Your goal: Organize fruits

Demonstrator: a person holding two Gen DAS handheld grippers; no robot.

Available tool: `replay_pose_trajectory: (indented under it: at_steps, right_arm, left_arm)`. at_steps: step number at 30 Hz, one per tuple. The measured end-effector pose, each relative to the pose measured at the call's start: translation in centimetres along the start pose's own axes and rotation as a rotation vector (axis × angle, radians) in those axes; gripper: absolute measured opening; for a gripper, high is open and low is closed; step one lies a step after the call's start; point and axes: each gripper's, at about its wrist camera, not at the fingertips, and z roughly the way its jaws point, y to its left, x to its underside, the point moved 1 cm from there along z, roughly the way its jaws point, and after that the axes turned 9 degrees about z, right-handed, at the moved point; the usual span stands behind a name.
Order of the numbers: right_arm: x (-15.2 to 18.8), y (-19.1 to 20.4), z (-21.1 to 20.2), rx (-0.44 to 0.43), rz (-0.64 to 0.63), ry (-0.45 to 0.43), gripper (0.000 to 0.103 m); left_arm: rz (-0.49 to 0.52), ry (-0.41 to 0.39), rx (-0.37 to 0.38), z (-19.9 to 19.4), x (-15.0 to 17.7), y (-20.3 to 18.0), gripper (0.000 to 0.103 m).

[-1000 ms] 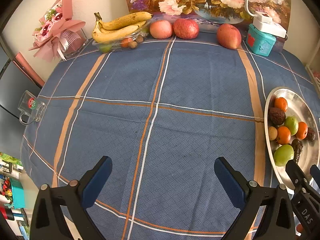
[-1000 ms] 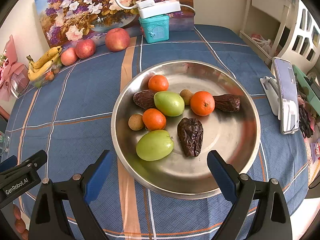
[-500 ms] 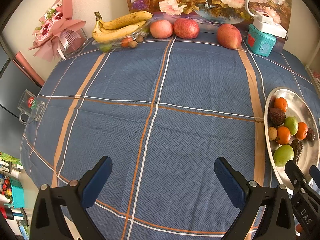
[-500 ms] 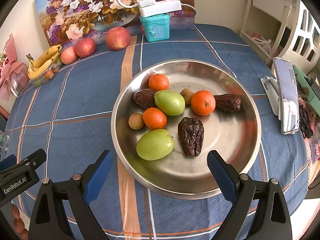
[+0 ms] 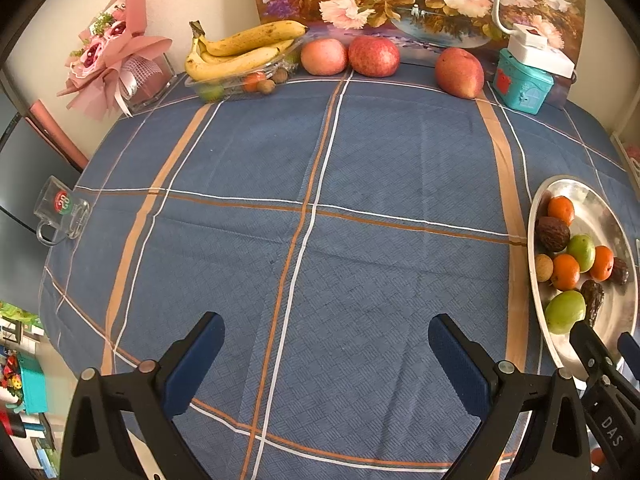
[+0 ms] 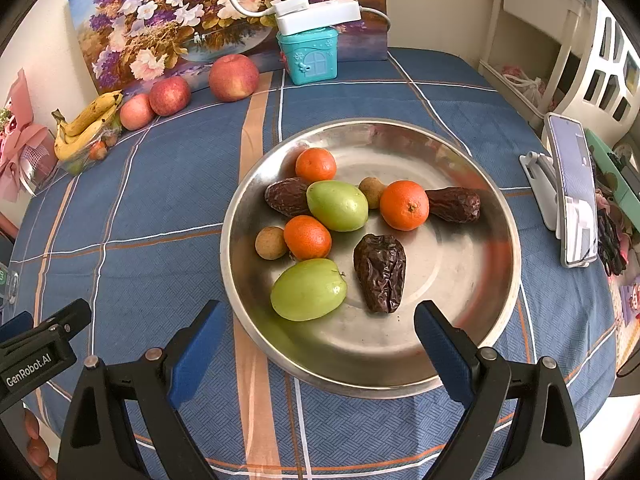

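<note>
A round steel plate (image 6: pixel 460 152) (image 5: pixel 576 192) on the blue checked tablecloth holds three small oranges (image 6: pixel 404 205), two green fruits (image 6: pixel 308 290), three dark wrinkled dates (image 6: pixel 380 272) and two small brown longans (image 6: pixel 271 243). My right gripper (image 6: pixel 316 334) is open over the plate's near rim, just short of the near green fruit and a date. My left gripper (image 5: pixel 326 344) hangs open over bare cloth, left of the plate, nothing between its fingers. At the table's far edge sit three apples (image 5: pixel 374 56) and a clear tray with bananas (image 5: pixel 240 54).
A teal house-shaped box (image 6: pixel 310 58) with a white power strip stands by a flower painting at the back. A pink bouquet (image 5: pixel 108 64) is at the far left, a glass mug (image 5: pixel 60 216) at the left edge. A phone on a stand (image 6: pixel 572 192) is right of the plate.
Both grippers have hardly moved; the right one has eased slightly closer to the plate. Nothing was taken hold of or let go.
</note>
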Motion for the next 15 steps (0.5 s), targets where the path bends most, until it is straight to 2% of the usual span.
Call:
replay_pose_trajectory:
  at_steps: [15]
  right_arm:
    - [-0.09, -0.44, -0.07, 0.002, 0.021, -0.004, 0.095]
  left_arm:
    - [-0.003, -0.004, -0.010, -0.02, 0.01, 0.22, 0.103]
